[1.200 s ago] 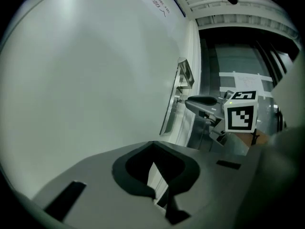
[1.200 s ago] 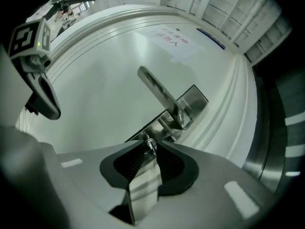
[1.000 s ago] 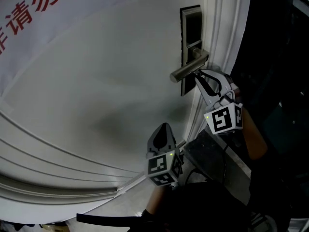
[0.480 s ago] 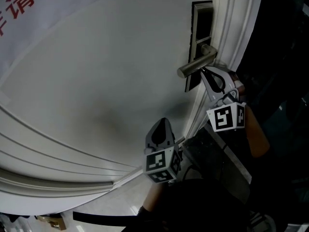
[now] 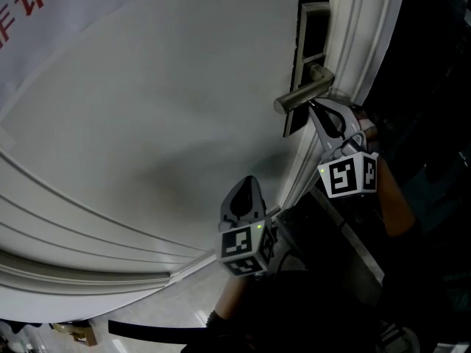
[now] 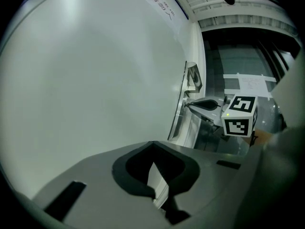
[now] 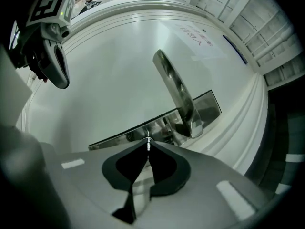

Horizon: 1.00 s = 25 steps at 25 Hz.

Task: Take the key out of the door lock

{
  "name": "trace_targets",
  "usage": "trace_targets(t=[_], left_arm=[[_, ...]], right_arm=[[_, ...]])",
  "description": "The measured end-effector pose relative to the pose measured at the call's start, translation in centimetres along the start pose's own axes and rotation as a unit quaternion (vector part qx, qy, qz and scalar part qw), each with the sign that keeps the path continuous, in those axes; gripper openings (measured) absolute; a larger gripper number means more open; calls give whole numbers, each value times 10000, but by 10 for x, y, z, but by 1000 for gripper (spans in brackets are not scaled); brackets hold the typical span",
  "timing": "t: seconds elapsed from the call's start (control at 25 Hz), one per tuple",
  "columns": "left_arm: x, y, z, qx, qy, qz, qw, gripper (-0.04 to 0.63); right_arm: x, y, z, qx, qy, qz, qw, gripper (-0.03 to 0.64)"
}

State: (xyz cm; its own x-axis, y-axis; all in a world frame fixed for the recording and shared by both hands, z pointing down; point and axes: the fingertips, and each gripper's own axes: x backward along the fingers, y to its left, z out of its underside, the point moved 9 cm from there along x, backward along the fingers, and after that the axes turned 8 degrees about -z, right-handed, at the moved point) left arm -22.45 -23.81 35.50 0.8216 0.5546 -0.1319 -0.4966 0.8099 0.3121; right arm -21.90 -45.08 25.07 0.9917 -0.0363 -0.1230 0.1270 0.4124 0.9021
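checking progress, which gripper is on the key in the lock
The right gripper: its jaws pinch the key at the lock plate. The left gripper hangs lower, shut on nothing.

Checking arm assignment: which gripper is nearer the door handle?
Right. The right gripper is just under the door handle, shut on the key; the left gripper hangs lower, well clear.

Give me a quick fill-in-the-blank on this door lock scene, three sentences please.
1. In the head view, the right gripper meets the lock plate just ____ the lever handle.
2. Its fingers are pinched on a thin metal ____.
3. The left gripper, away from the lock, holds ____.
Missing words: below; key; nothing.
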Motion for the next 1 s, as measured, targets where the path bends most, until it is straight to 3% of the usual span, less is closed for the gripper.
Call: trace_targets(t=[1.0], left_arm=[[1, 6, 9, 80, 25, 31, 10000, 0]], right_arm=[[0, 3, -2, 1348, 329, -74, 9903, 11]])
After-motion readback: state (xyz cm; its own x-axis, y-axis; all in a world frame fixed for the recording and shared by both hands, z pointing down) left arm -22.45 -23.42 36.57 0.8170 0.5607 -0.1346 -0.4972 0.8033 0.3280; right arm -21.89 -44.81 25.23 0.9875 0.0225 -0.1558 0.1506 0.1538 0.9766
